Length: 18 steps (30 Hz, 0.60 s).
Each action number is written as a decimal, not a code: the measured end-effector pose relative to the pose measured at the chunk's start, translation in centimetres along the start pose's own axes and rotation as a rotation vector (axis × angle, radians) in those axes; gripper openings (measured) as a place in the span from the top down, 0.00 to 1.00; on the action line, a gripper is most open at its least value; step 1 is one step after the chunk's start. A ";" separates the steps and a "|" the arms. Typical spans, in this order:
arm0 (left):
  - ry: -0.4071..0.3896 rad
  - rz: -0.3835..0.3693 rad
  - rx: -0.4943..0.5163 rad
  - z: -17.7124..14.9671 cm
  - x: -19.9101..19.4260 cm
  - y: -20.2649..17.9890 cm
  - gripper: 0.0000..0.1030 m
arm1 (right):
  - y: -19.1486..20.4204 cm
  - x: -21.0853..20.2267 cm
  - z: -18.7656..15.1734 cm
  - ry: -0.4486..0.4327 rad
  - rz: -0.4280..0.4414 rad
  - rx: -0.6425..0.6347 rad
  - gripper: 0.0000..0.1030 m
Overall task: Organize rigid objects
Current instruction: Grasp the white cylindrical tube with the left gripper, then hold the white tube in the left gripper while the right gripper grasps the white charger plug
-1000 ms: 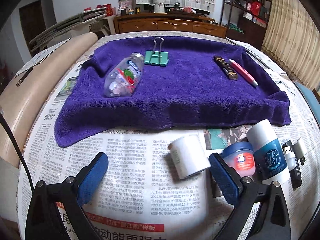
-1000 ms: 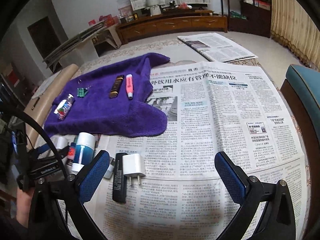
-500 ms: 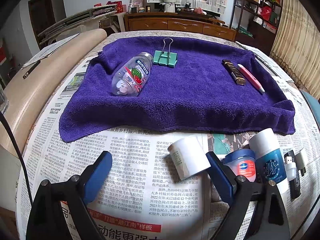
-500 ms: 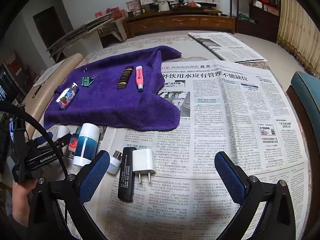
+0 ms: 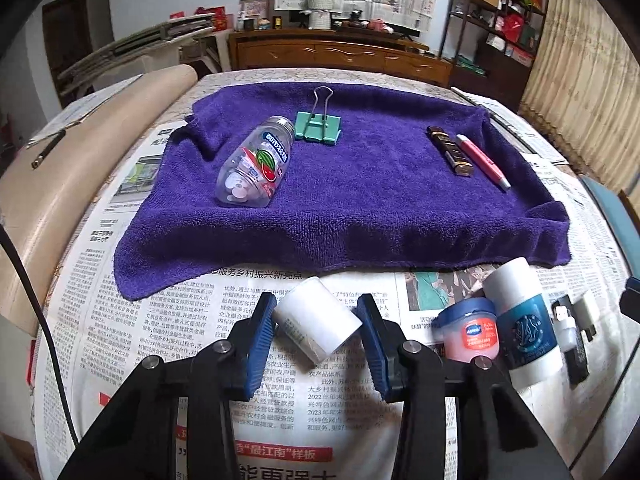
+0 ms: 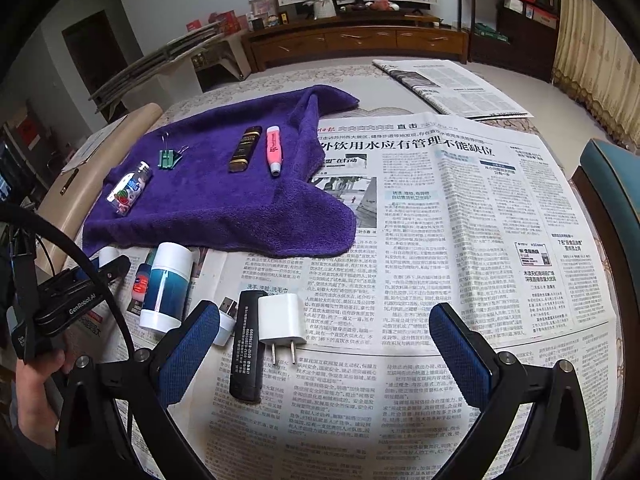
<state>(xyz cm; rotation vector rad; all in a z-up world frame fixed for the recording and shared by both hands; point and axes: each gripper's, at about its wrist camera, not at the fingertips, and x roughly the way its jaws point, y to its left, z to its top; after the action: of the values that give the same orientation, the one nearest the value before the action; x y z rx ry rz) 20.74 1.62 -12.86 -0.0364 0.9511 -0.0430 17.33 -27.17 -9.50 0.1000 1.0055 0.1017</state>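
Jaws on our left gripper (image 5: 316, 318) have narrowed from wide open a second ago to bracketing the white jar (image 5: 317, 325), which lies on its side on the newspaper (image 5: 152, 344) just short of the towel (image 5: 360, 200). Pads (image 5: 260, 336) look touching or nearly so; we can't tell if the grip is firm. Right gripper (image 6: 324, 350) unchanged, spread wide, holding nothing, above the charger (image 6: 280, 318) and black stick (image 6: 247, 346). We read this as the pick starting; jar likely joins the bottle (image 5: 254, 162) and clip (image 5: 318, 130) on the towel.
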 end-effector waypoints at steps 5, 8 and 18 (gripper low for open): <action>0.002 -0.028 -0.003 -0.5 -0.5 0.4 0.61 | -0.2 -0.3 0.0 -0.005 0.006 -0.001 0.00; 0.004 -0.030 -0.004 -0.7 -0.8 0.6 0.61 | -0.2 -0.5 -0.1 -0.002 0.014 -0.007 0.00; 0.006 -0.024 0.012 -0.8 -0.8 0.5 0.61 | 1.6 1.0 -1.8 0.064 0.003 -0.118 0.00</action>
<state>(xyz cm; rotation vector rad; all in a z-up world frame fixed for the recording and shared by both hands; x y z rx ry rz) 19.64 2.15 -12.73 -0.0366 0.9560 -0.0706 16.23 -25.42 -11.06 -0.0093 1.0615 0.1676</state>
